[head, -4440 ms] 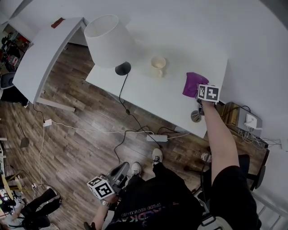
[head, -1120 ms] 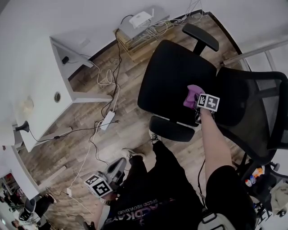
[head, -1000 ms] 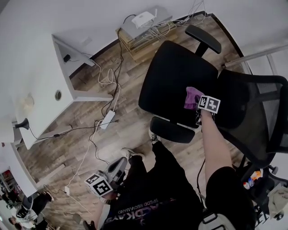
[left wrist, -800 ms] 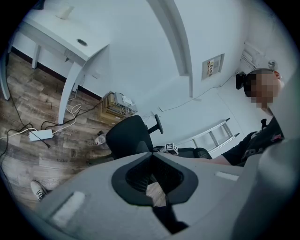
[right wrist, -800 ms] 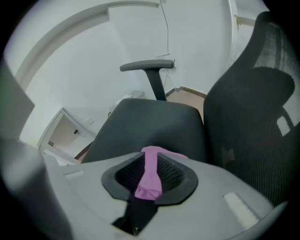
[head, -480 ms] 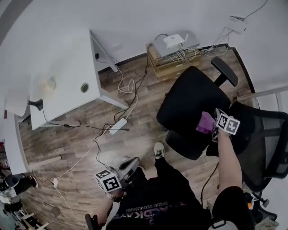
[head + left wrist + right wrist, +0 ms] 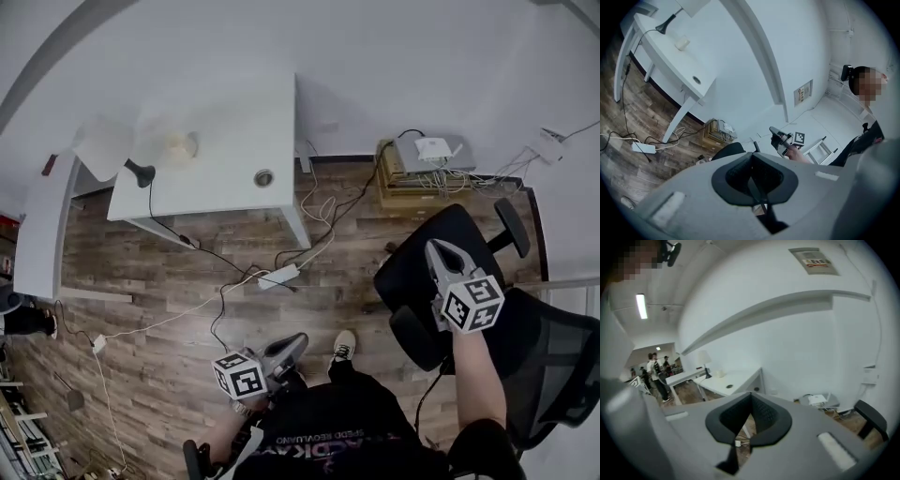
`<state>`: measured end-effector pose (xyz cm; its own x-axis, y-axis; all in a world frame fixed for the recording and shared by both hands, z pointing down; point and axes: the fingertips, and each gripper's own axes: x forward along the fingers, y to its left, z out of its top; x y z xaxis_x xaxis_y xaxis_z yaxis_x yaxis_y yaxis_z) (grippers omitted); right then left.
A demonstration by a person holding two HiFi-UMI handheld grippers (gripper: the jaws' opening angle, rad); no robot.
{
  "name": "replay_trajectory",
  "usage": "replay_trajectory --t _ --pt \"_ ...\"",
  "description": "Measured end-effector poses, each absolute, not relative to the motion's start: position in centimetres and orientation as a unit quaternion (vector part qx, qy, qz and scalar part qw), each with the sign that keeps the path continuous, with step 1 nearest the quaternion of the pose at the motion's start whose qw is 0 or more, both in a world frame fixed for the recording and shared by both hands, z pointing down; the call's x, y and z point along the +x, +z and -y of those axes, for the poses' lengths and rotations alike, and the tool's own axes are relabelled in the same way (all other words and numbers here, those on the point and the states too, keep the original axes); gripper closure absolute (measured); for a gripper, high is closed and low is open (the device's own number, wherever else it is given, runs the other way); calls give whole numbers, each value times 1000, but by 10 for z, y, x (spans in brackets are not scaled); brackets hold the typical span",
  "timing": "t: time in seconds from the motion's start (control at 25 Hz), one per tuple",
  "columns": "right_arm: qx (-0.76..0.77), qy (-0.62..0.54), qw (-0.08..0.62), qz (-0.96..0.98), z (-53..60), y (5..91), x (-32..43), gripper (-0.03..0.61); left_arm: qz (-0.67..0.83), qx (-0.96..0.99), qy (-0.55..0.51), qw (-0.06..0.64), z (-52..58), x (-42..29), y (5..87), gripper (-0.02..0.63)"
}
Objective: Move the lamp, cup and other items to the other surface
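My left gripper (image 7: 296,341) and right gripper (image 7: 440,251) are both closed and empty — the right one over the black office chair (image 7: 410,281). The white-shaded lamp (image 7: 101,145) and cream cup (image 7: 179,145) stand on the white tabletop (image 7: 239,127), well away from both.

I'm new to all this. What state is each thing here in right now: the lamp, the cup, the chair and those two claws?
Lamp: upright on the white table.
Cup: upright on the table, beside the lamp.
Office chair: standing on the wood floor.
Left claw: shut, holding nothing.
Right claw: shut, holding nothing, above the chair seat.
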<state>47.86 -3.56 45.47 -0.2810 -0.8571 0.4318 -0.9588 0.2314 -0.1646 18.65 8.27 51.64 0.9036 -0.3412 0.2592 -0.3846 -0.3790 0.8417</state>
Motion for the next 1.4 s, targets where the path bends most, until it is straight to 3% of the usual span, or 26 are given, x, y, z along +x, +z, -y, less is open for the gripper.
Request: replay_trajectory --t 0.36,0.64,1.4 --pt "384 213 110 892 18 443 208 575 270 828 -32 490 -67 80 502 617" --pt "279 280 101 913 -40 452 63 575 293 827 -66 476 -57 2 489 617" --pt "228 301 120 918 -75 473 -64 575 279 825 -111 479 -65 -104 485 617"
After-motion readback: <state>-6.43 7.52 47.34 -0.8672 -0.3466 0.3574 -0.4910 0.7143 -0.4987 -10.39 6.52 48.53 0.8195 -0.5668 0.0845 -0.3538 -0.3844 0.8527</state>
